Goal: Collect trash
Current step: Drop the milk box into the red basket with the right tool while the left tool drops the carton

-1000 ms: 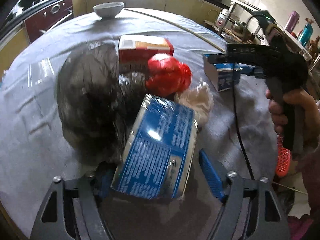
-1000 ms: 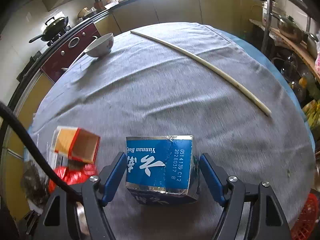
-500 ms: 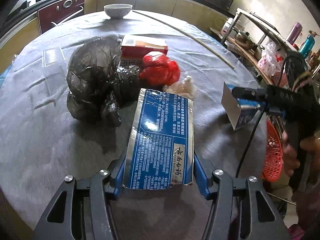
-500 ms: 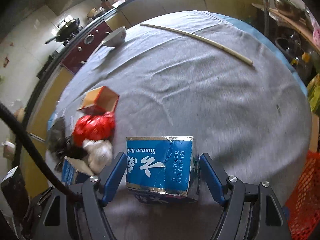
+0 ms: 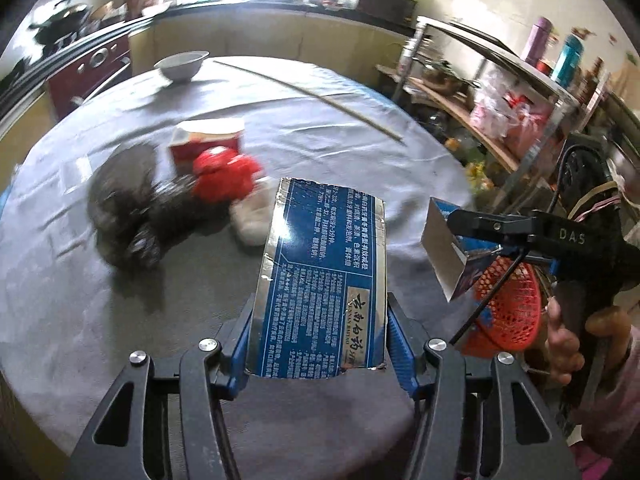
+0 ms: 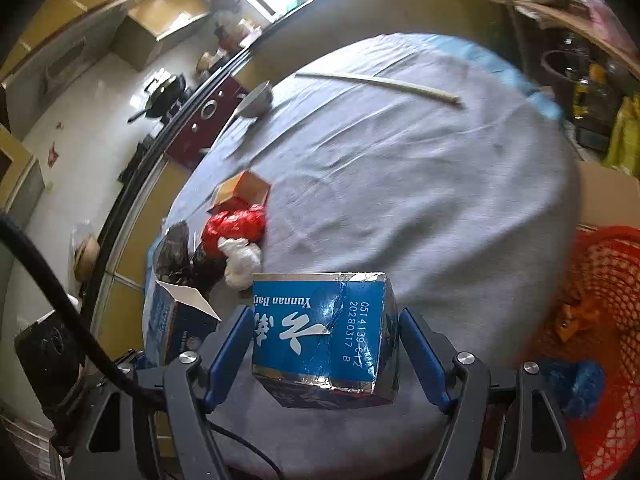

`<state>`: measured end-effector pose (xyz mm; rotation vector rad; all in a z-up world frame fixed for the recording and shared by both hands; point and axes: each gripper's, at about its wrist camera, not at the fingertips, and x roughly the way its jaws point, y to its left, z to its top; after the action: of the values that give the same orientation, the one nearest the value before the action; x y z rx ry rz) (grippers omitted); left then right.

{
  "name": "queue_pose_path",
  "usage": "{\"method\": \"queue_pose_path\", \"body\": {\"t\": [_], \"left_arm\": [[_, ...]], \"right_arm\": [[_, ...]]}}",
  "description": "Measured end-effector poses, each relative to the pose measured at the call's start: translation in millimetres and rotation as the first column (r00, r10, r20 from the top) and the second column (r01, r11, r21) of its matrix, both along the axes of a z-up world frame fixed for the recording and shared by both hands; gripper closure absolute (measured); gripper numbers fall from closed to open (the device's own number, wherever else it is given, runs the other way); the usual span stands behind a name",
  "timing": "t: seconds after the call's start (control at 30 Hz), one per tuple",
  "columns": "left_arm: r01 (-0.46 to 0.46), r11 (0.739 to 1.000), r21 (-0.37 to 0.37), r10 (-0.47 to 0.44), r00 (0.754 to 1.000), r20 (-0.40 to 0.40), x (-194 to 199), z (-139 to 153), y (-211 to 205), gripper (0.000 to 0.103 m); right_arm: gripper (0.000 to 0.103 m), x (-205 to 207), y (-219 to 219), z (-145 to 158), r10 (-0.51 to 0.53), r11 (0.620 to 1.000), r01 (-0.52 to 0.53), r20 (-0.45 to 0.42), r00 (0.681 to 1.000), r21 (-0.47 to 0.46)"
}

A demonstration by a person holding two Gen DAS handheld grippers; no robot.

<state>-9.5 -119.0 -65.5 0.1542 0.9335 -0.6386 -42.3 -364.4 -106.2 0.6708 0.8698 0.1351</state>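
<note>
My left gripper (image 5: 318,344) is shut on a long blue and silver carton (image 5: 322,276), held above the grey round table (image 5: 360,152). My right gripper (image 6: 326,354) is shut on a short blue and silver box (image 6: 322,332), near the table's right edge. In the left wrist view that box (image 5: 450,254) hangs beside a red mesh basket (image 5: 506,308). The basket (image 6: 600,320) lies at the right of the right wrist view. On the table lie a black bag (image 5: 128,208), a red bag (image 5: 224,174), a white wad (image 5: 254,218) and a red-orange box (image 5: 208,142).
A white bowl (image 5: 182,66) and a long pale stick (image 5: 312,98) lie at the table's far side. A stove and counters stand behind. A metal shelf rack (image 5: 500,92) with bags and bottles stands to the right. A blue item (image 6: 576,384) lies in the basket.
Both grippers have lifted and pulled back from the trash pile with their boxes. The right gripper has swung toward the table's right edge, and the red basket has come into its view.
</note>
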Motion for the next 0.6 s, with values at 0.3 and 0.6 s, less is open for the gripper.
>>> {"method": "queue_pose_path", "body": {"t": [0.3, 0.6], "left_arm": [[0.181, 0.983, 0.022, -0.181, 0.983, 0.009, -22, -1, -89, 0.044], [0.363, 0.931, 0.032, -0.362, 0.931, -0.040, -44, -21, -183, 0.043]], "right_arm": [[0.026, -58, -72, -10, -0.183, 0.982, 0.183, -0.001, 0.983, 0.042], [0.024, -124, -151, -41, -0.392, 0.911, 0.400, -0.084, 0.916, 0.100]]}}
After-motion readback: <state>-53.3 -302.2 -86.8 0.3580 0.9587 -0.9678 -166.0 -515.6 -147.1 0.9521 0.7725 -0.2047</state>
